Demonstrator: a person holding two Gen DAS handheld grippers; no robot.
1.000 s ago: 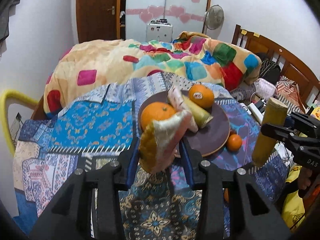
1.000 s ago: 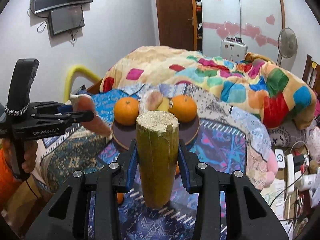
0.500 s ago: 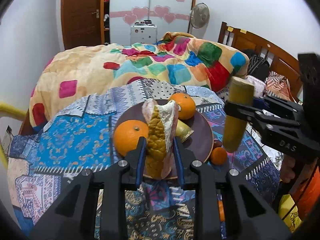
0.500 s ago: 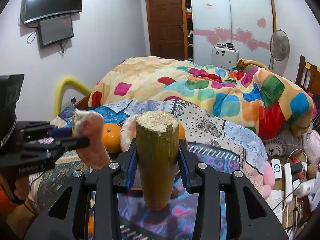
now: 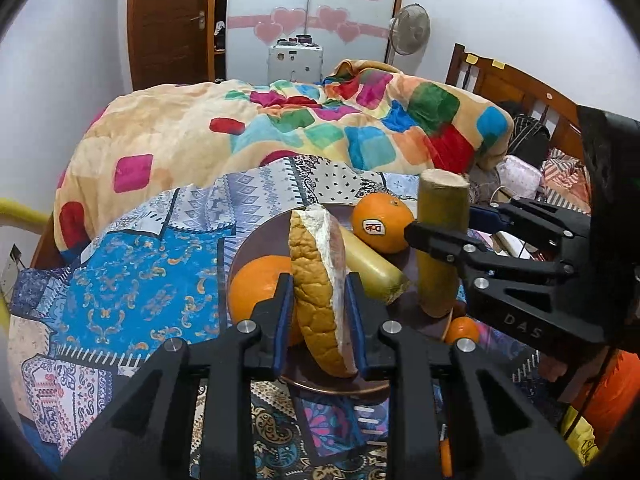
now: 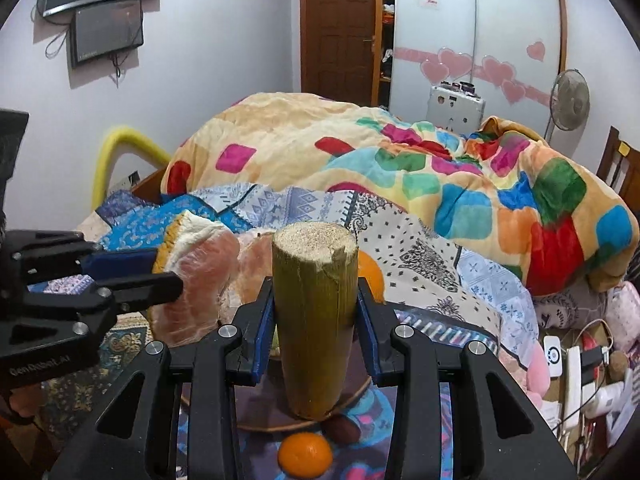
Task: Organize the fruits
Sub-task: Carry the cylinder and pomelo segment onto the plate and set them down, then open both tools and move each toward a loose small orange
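Yellow-green sugarcane (image 6: 315, 320) stood upright in our right gripper (image 6: 316, 312), jaws clamped on its sides so the cut end stayed up over the brown plate (image 5: 256, 240). Our left gripper (image 5: 318, 300) had just been closing its jaws and now pinched a pomelo wedge (image 5: 320, 288) rind-outward, held on edge above the plate's near rim. Both pieces hovered there, we judged, for setting down beside the labelled orange (image 5: 382, 222), the second orange (image 5: 260, 288) and what looked like another cane piece (image 5: 370, 268). A small orange (image 6: 305, 456) lay on the bed just off the plate.

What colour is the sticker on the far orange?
White with red lettering, clearest in the left wrist view.
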